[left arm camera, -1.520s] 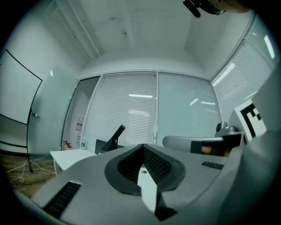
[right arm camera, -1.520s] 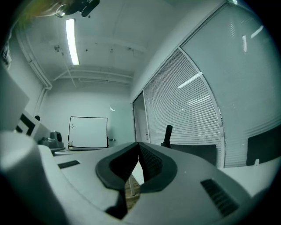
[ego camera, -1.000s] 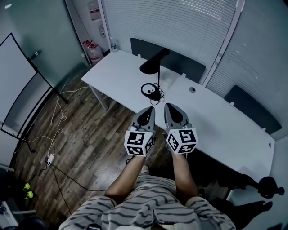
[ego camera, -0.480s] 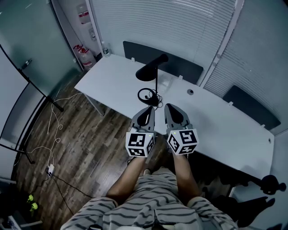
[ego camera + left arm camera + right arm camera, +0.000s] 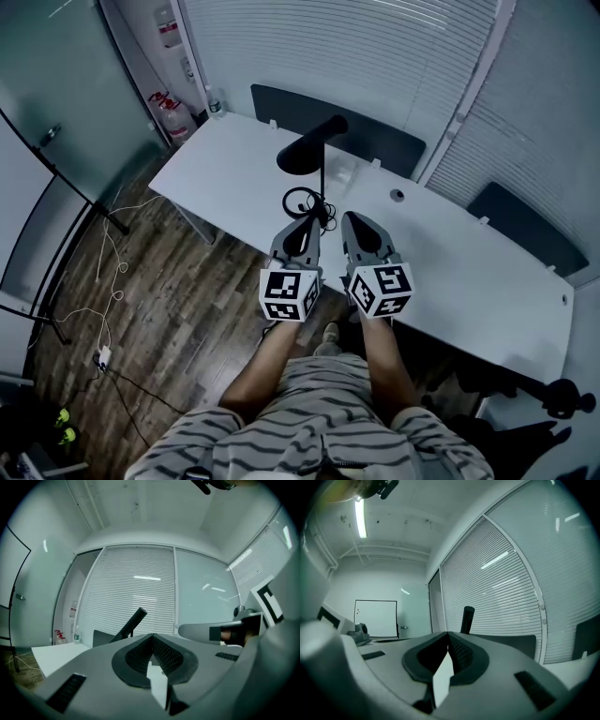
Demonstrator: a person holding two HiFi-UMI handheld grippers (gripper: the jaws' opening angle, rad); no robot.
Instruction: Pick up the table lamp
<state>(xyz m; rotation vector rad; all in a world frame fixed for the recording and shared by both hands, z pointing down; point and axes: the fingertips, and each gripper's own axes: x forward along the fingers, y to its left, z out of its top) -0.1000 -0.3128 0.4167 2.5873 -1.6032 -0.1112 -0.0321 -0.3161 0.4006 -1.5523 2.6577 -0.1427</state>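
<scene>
At the far left, white cables [image 5: 117, 262] lie loose on the wooden floor [image 5: 169, 300]. Next to them stands the long white surface [image 5: 225, 173], which runs slantwise toward the right. The table lamp [image 5: 302, 157] stands on this surface, near its front edge. It is black, with a ring-shaped base, a thin pole and a shade on a tilted arm, and a cord lies coiled at the base. Just in front of the lamp base is the left hand-held gripper [image 5: 307, 225]. Its jaws are pressed together and hold nothing. Whether its tip touches the base cannot be told. Beside it, the right hand-held gripper [image 5: 356, 225] points the same way over the surface edge, also with jaws closed and empty. Further right, a dark panel [image 5: 525, 225] stands behind the surface.
</scene>
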